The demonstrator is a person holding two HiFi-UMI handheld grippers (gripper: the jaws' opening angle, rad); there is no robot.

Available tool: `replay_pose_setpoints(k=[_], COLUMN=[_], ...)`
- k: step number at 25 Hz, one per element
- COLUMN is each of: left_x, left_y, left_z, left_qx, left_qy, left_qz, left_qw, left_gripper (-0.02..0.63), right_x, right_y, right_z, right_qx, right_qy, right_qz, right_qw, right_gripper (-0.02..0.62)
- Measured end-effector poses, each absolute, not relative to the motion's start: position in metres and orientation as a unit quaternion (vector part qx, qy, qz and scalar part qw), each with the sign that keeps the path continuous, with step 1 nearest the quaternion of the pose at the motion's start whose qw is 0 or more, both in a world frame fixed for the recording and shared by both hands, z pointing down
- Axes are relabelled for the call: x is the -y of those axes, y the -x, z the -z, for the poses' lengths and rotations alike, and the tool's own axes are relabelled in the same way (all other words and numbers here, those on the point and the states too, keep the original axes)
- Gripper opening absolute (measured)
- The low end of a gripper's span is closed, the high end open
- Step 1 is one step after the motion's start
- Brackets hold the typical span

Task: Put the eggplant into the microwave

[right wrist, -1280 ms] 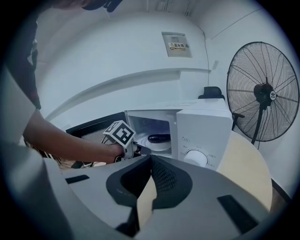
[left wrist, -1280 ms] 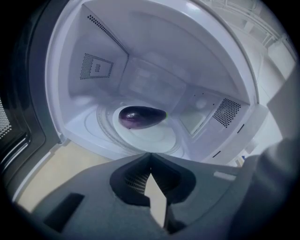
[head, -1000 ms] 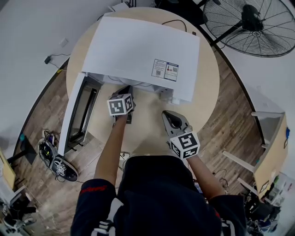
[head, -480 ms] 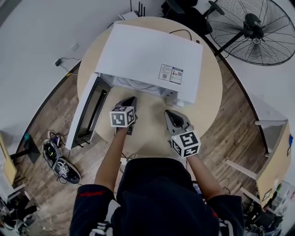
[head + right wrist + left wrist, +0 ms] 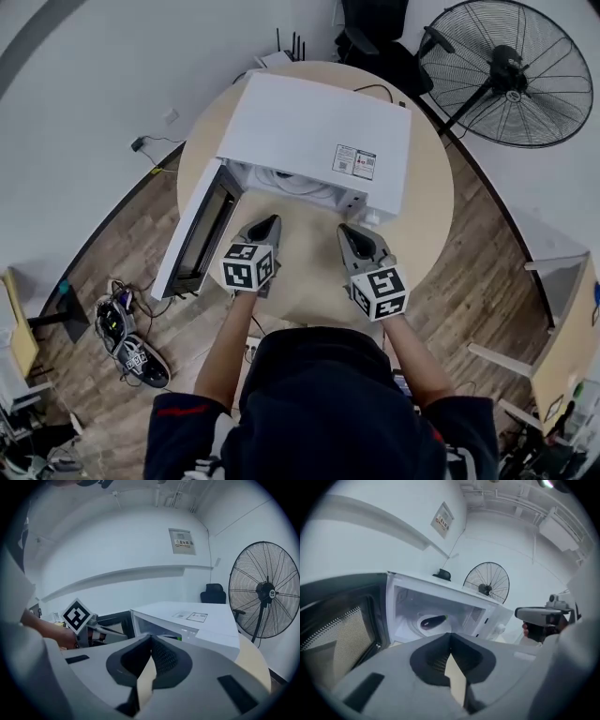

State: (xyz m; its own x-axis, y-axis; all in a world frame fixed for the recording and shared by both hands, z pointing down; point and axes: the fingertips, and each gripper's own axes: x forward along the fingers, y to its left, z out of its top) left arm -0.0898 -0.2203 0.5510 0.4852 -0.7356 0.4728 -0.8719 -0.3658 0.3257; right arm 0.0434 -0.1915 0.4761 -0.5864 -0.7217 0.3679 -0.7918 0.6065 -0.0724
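Note:
The dark purple eggplant (image 5: 433,620) lies on the turntable inside the white microwave (image 5: 319,141), which stands on a round wooden table (image 5: 427,216). The microwave's door (image 5: 197,239) hangs open to the left. My left gripper (image 5: 267,223) hovers in front of the opening, shut and empty; in its own view the jaws (image 5: 450,633) meet with nothing between them. My right gripper (image 5: 349,232) is beside it on the right, also shut and empty (image 5: 151,637), pointing past the microwave's (image 5: 197,620) control side. The eggplant is hidden in the head view.
A large standing fan (image 5: 511,70) and a dark chair (image 5: 375,37) are behind the table at the right. Shoes and cables (image 5: 127,342) lie on the wooden floor at the left. A light wooden cabinet (image 5: 572,328) stands at the right edge.
My left gripper has drawn back and up from the microwave's opening towards my body. The right gripper has risen a little. Both stay shut.

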Motion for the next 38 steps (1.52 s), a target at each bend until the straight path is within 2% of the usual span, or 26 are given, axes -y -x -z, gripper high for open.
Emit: replay_pose_setpoints(k=[23,38], left_x=[0.147,0.129], left_y=[0.102,0.107], left_z=[-0.363,-0.336], left_qx=[0.527,0.544], left_qy=[-0.846,-0.838], left_qz=[-0.027,0.007], left_qw=[0.074,0.045], left_gripper=[0.017,0.017], right_x=[0.173,0.152], right_y=[-0.026,-0.026], right_z=[-0.351,-0.33], right_qx=[0.903,0.906], right_qy=[-0.427,-0.421], right_qz=[-0.02,0.019], right_qw=[0.045,0.036], right_gripper=[0.011,0.011])
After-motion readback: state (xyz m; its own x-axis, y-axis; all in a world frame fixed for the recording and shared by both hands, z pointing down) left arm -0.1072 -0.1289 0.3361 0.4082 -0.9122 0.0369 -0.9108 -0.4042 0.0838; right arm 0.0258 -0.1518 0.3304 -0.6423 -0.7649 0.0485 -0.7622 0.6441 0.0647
